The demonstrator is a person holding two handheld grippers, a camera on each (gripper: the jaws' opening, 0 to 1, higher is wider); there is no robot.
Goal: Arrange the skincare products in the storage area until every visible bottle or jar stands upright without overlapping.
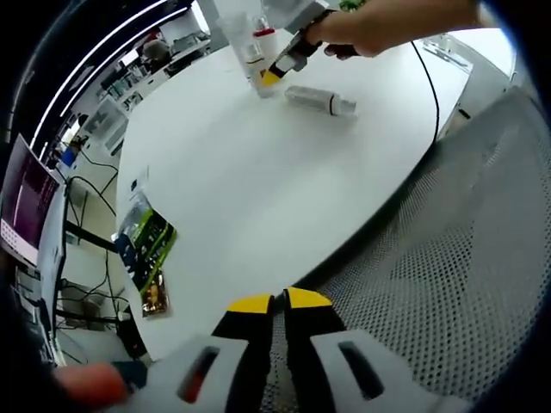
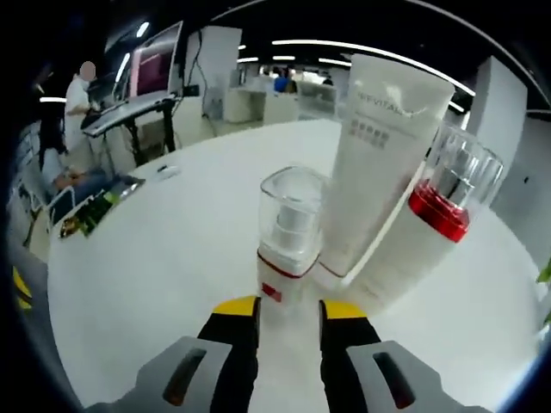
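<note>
A small white pump bottle (image 2: 288, 232) with a clear cap stands upright just ahead of my right gripper (image 2: 289, 308). The jaws are open and flank its base with a little slack. Behind it a tall white tube (image 2: 379, 146) and a white bottle with a red collar (image 2: 443, 202) lean close together. In the left gripper view a hand holds the right gripper (image 1: 274, 73) at that cluster of bottles (image 1: 252, 47). One white bottle (image 1: 320, 101) lies on its side to the right of the cluster. My left gripper (image 1: 279, 301) is shut and empty over the table's near edge.
The round white table (image 1: 258, 189) carries a green packet (image 1: 146, 249) near its left edge. A mesh chair (image 1: 448, 284) stands by the near rim. Beyond the table are a monitor on a stand (image 2: 155, 64), desks and seated people (image 2: 65, 163).
</note>
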